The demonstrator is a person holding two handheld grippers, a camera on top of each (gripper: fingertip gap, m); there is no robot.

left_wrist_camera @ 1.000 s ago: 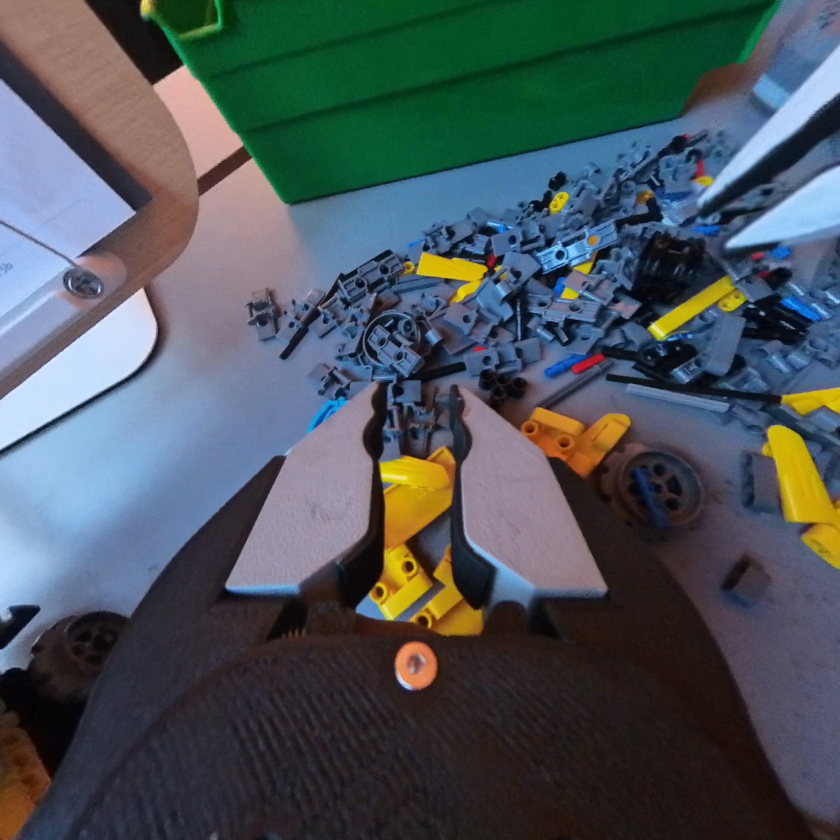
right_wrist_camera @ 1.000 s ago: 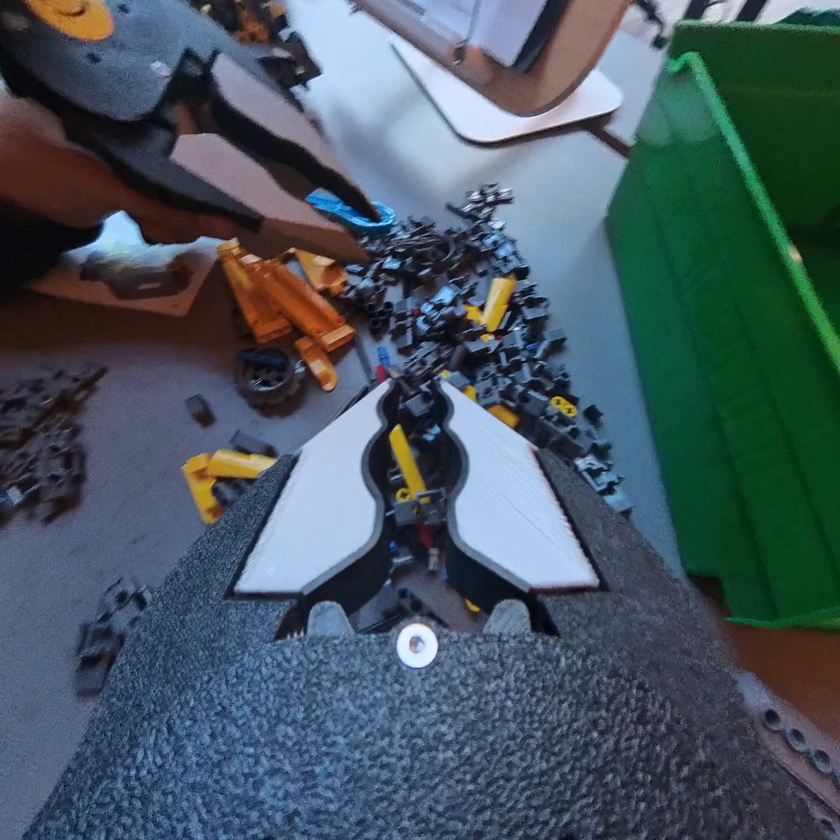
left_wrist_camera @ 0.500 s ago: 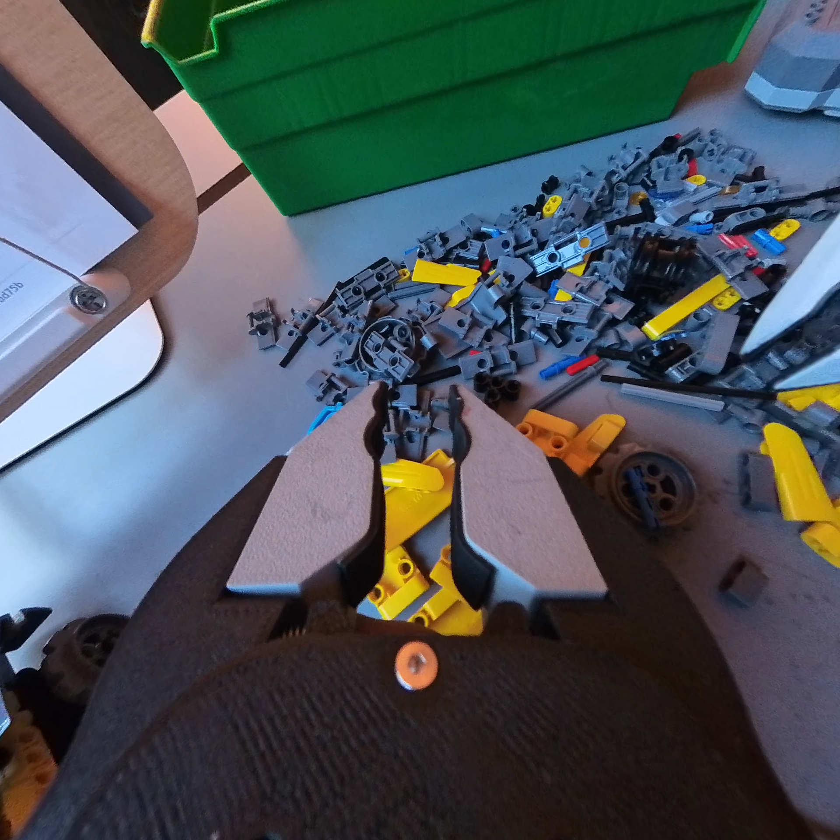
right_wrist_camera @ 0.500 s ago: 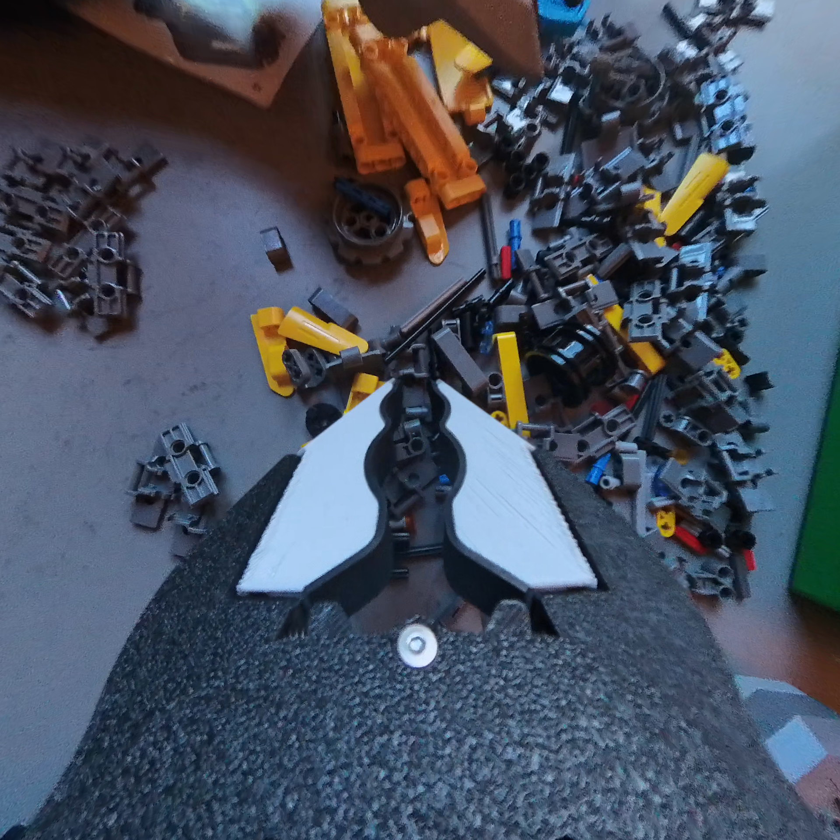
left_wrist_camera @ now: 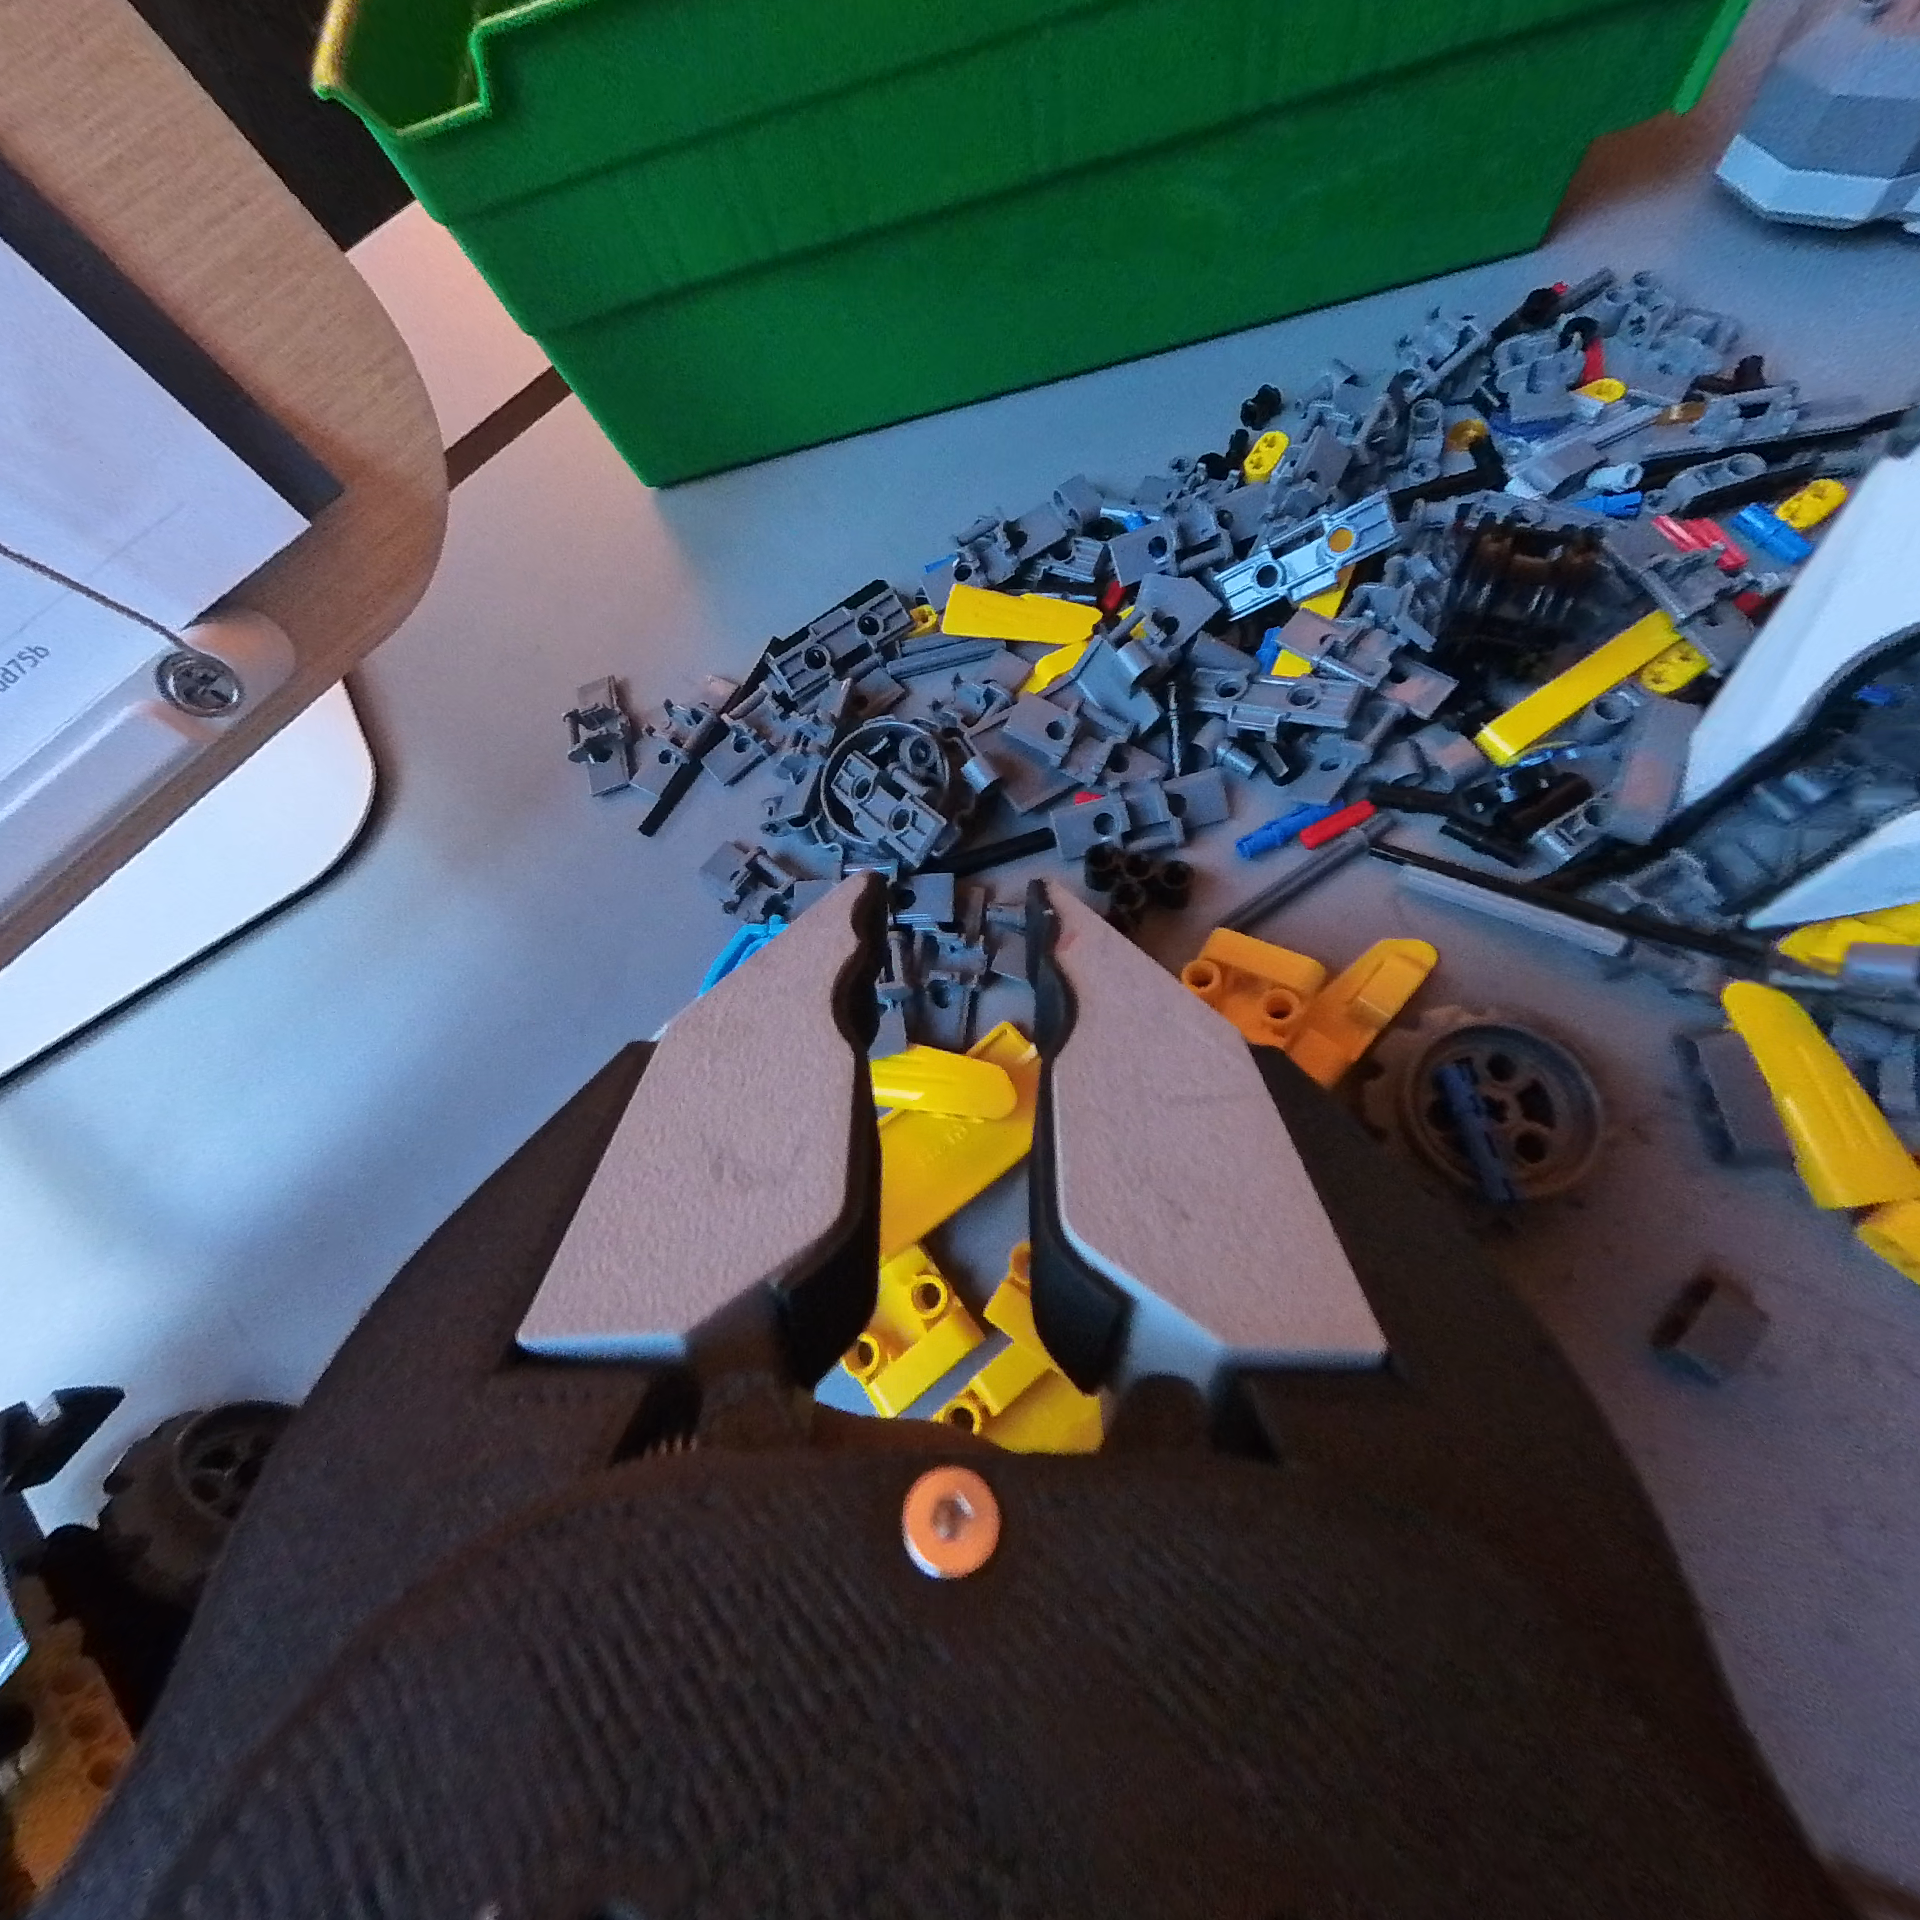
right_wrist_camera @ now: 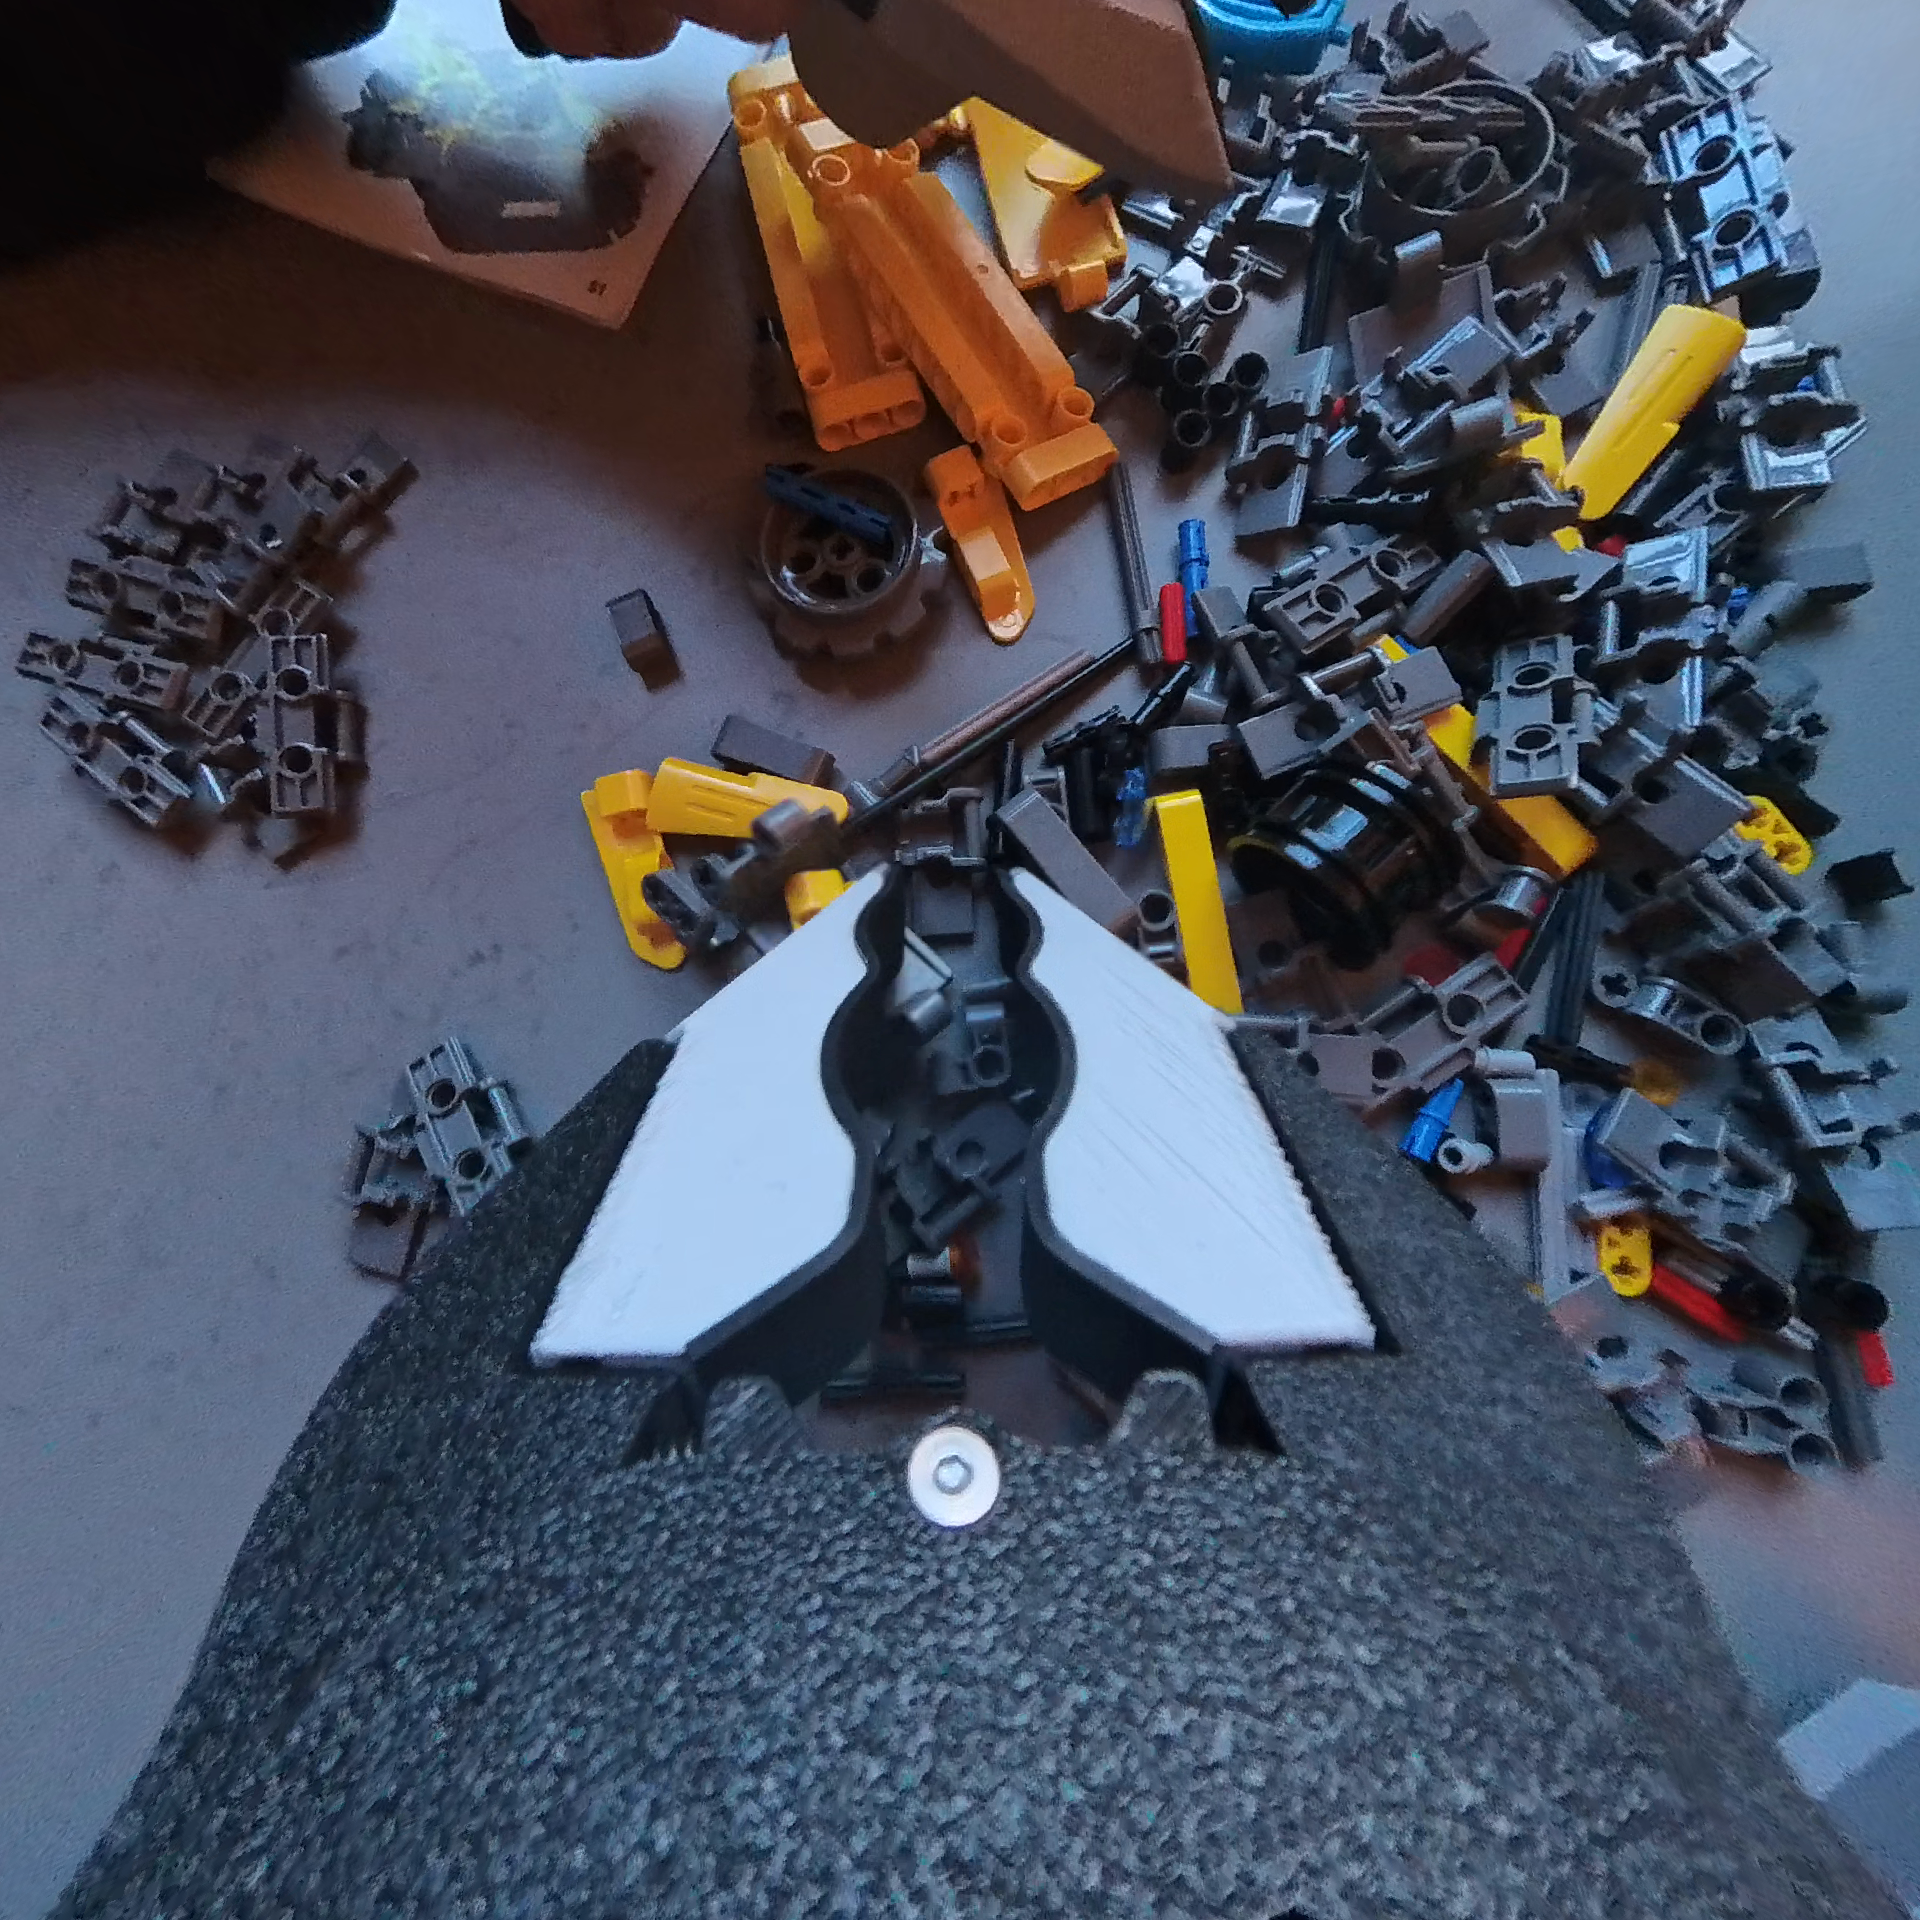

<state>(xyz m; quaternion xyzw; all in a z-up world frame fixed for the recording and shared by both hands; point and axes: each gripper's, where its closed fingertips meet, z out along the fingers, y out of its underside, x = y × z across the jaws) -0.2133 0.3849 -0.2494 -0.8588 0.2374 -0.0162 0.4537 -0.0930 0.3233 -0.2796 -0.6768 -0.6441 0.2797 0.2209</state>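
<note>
A pile of small grey, black, yellow, blue and red building-toy pieces (left_wrist_camera: 1247,675) lies on the grey table. My left gripper (left_wrist_camera: 956,894) is open, jaws a narrow gap apart, low over yellow panels and beams (left_wrist_camera: 951,1132) at the pile's near edge; it holds nothing. My right gripper (right_wrist_camera: 945,878) is open and empty, pointing down over grey connector pieces (right_wrist_camera: 966,1049) at the edge of the pile (right_wrist_camera: 1507,727). It shows at the right of the left wrist view (left_wrist_camera: 1829,748). The left gripper shows at the top of the right wrist view (right_wrist_camera: 1039,83), above orange beams (right_wrist_camera: 935,312).
A green bin (left_wrist_camera: 987,208) stands behind the pile. A wooden stand holding paper (left_wrist_camera: 208,312) is at the left. A grey wheel hub (right_wrist_camera: 842,561) lies near the orange beams. Grey links (right_wrist_camera: 208,665) lie apart at the left, near a printed booklet (right_wrist_camera: 488,187). My hands' fingertips stand some 15 cm from each other. The grey wheel hub (right_wrist_camera: 842,561) sits 6 cm or so from the ends of my right fingers. The left camera catches it too, in the left wrist view (left_wrist_camera: 1522,1095).
My right gripper has swung from facing across the table to pointing down and moved to the near right side of the pile. My left gripper has barely moved.
</note>
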